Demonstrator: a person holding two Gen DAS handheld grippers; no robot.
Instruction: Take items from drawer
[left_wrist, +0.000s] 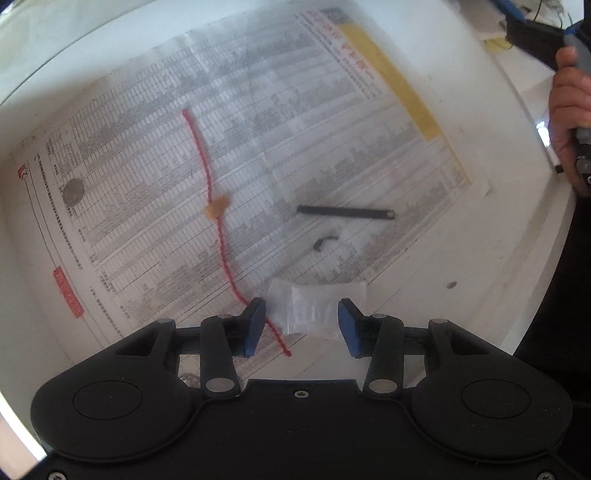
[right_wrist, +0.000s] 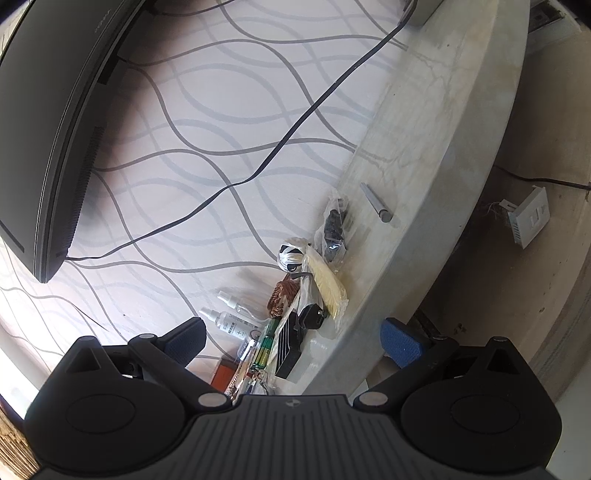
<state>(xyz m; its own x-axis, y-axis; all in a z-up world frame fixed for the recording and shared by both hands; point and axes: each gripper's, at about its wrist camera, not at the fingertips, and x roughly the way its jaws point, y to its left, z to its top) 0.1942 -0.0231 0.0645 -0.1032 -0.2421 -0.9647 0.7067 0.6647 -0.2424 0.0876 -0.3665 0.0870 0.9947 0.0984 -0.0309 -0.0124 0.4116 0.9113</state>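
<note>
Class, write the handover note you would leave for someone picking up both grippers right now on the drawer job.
Left gripper: pointing down into the drawer, jaws part open around the small clear plastic bag, pads not pressing it.
Right gripper: open, empty, facing the countertop.
Out already: a pile of items on the countertop.
Left in the drawer, on the newspaper liner: plastic bag, red cord, black bar, coin, small dark bent piece.
Next: probably close on the bag and lift.

The left gripper (left_wrist: 302, 325) is pointing down into the drawer (left_wrist: 424, 280), its blue fingers (left_wrist: 255, 325) sitting apart around a little clear bag (left_wrist: 314, 306) beside the red string (left_wrist: 212, 177).
</note>
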